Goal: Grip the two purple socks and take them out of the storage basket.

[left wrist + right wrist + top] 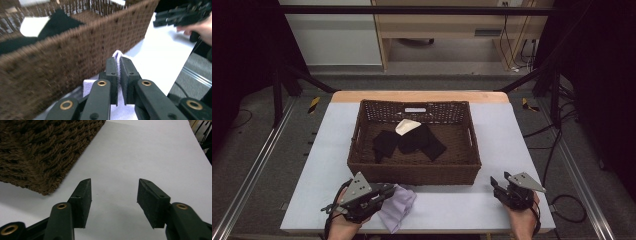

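At the table's near edge, the left gripper [382, 192] clamps a lilac cloth [398, 206], its jaws pinched tight on a fold; in the left gripper view the cloth [119, 65] rises as a thin strip between the pads, the rest cut off below the frame. The cloth lies on the white table [452, 205] just in front of the basket [412, 175], close to its near wall; whether it touches the wicker cannot be told. That wall is blurred in the left gripper view.

To the right, the right gripper [495, 187] rests low by the basket's near right corner, its jaws apart with only bare tabletop between them. The right gripper view shows the gripper [113, 200] and the basket corner [42, 157] at upper left, with open white surface ahead and to the right.

Inside the basket lie dark cloths [409, 142] and a pale one [407, 125], partly tucked under the dark; how many dark pieces cannot be made out. Table margins flank the basket on both sides.

Beyond the table are grey floor, cables [557, 145], black frame bars and a wooden cabinet [452, 25].
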`<action>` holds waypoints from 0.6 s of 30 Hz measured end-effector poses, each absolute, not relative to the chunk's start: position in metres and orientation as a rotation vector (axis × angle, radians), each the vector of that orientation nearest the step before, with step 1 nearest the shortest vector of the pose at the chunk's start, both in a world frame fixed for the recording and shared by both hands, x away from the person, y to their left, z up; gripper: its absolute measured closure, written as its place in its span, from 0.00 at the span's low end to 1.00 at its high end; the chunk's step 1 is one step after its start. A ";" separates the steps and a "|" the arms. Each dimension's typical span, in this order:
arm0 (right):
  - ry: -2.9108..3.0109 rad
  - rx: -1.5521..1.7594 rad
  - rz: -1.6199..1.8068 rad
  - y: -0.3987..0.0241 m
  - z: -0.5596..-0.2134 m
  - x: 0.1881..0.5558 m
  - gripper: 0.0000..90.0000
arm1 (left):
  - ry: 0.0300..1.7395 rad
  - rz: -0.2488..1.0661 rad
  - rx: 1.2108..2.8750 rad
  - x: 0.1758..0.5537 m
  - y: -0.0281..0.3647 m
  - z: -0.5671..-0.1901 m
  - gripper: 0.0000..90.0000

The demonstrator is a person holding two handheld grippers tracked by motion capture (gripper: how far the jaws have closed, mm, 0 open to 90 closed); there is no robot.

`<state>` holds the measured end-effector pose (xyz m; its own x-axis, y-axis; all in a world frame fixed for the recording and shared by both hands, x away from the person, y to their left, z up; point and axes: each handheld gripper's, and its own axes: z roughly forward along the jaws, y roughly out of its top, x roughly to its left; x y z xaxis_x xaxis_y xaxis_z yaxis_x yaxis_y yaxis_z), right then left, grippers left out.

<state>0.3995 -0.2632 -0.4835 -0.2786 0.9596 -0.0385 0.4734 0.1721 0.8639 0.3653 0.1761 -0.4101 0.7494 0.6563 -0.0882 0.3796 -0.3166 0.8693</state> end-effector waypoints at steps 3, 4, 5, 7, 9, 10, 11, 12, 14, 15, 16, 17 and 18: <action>1.840 1.354 1.019 -0.263 -0.485 0.400 0.50 | 0.809 0.327 1.984 0.370 0.170 -0.425 0.94; 1.839 1.351 1.016 -0.263 -0.485 0.399 0.49 | 0.815 0.321 2.000 0.372 0.167 -0.430 0.94; 1.837 1.351 1.016 -0.263 -0.485 0.399 0.49 | 0.817 0.318 2.007 0.374 0.165 -0.433 0.94; 1.836 1.353 1.013 -0.262 -0.485 0.399 0.47 | 0.818 0.318 2.029 0.378 0.159 -0.440 0.94; 1.840 1.357 1.002 -0.262 -0.485 0.400 0.45 | 0.825 0.311 2.044 0.381 0.153 -0.447 0.93; 1.840 1.357 1.000 -0.262 -0.485 0.400 0.44 | 0.824 0.310 2.050 0.382 0.151 -0.449 0.93; 1.839 1.361 0.998 -0.262 -0.485 0.400 0.43 | 0.821 0.314 2.065 0.384 0.147 -0.453 0.93; 1.834 1.372 0.998 -0.263 -0.485 0.401 0.42 | 0.823 0.313 2.071 0.384 0.145 -0.455 0.93; 1.829 1.377 1.003 -0.263 -0.485 0.401 0.41 | 0.819 0.320 2.074 0.385 0.143 -0.457 0.93; 1.825 1.379 1.002 -0.263 -0.485 0.401 0.40 | 0.815 0.318 2.075 0.386 0.142 -0.458 0.92; 1.828 1.381 0.999 -0.264 -0.485 0.401 0.40 | 0.817 0.322 2.071 0.385 0.142 -0.458 0.92; 1.831 1.382 0.999 -0.263 -0.485 0.401 0.40 | 0.816 0.323 2.068 0.385 0.142 -0.457 0.89; 1.831 1.383 0.998 -0.263 -0.485 0.401 0.40 | 0.818 0.319 2.058 0.385 0.143 -0.456 0.85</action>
<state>0.4011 -0.2633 -0.4850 -0.2523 0.9668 -0.0393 0.4909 0.1629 0.8558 0.3845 0.1430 -0.4561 0.7511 0.6559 -0.0752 0.4322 -0.4023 0.8071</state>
